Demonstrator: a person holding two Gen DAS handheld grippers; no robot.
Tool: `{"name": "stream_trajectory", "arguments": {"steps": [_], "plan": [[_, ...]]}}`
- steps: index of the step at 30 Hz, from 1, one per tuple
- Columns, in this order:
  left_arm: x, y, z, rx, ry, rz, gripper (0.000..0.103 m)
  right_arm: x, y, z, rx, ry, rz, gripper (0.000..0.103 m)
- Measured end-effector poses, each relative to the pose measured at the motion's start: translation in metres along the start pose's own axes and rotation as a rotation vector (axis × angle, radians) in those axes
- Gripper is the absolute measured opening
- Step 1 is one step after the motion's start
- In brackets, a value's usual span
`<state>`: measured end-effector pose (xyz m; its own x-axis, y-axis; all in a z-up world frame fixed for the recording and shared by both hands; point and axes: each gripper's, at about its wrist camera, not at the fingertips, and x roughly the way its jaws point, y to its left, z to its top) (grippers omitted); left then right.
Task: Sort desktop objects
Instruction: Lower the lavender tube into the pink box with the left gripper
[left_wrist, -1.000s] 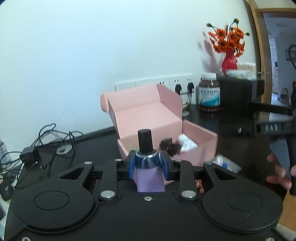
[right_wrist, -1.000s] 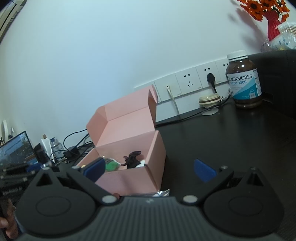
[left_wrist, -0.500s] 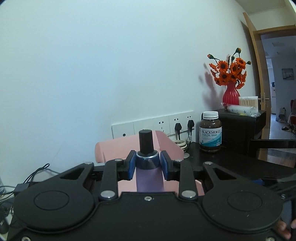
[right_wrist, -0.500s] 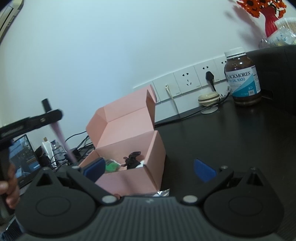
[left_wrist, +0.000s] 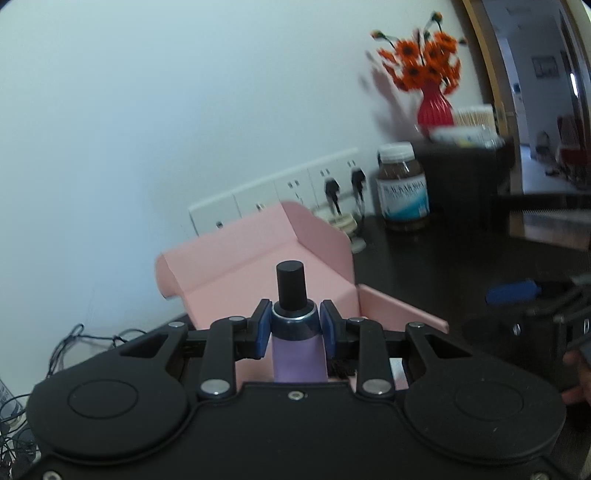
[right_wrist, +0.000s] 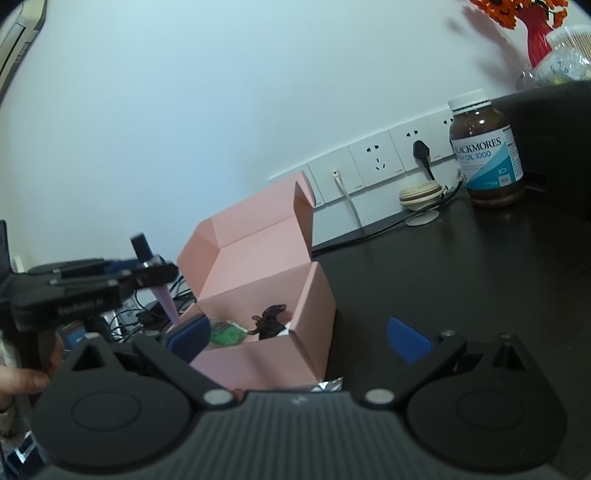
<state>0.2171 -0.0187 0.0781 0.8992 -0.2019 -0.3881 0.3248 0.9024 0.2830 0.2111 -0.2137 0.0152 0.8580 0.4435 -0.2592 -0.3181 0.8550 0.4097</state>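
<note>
Currently: left gripper (left_wrist: 294, 326) is clamping a purple tube (left_wrist: 297, 356) by its neck, just left of the pink box (right_wrist: 258, 295).
Right gripper (right_wrist: 297, 334) is hovering before the box, fingers apart, holding nothing.

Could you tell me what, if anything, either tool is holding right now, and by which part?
The left tool holds a purple tube upright, its pads clamped on the dark collar just below the black cap. The right tool is open and holds nothing.
</note>
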Motion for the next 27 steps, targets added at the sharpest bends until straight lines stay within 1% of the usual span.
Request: {"name": "stream_trajectory", "arguments": {"steps": [6,16,27], "plan": [[0.021,-0.013,-0.001,0.026,0.049,-0.037,0.029,0.0,-0.004,0.001,0.022,0.0,0.015,0.102],[0.052,-0.012,0.01,-0.007,0.093,-0.056,0.029,-0.002,-0.01,0.001,0.058,-0.009,0.032,0.102],[0.084,-0.017,0.008,-0.013,0.2,-0.1,0.03,-0.002,-0.018,0.002,0.11,-0.006,0.058,0.102]]}}
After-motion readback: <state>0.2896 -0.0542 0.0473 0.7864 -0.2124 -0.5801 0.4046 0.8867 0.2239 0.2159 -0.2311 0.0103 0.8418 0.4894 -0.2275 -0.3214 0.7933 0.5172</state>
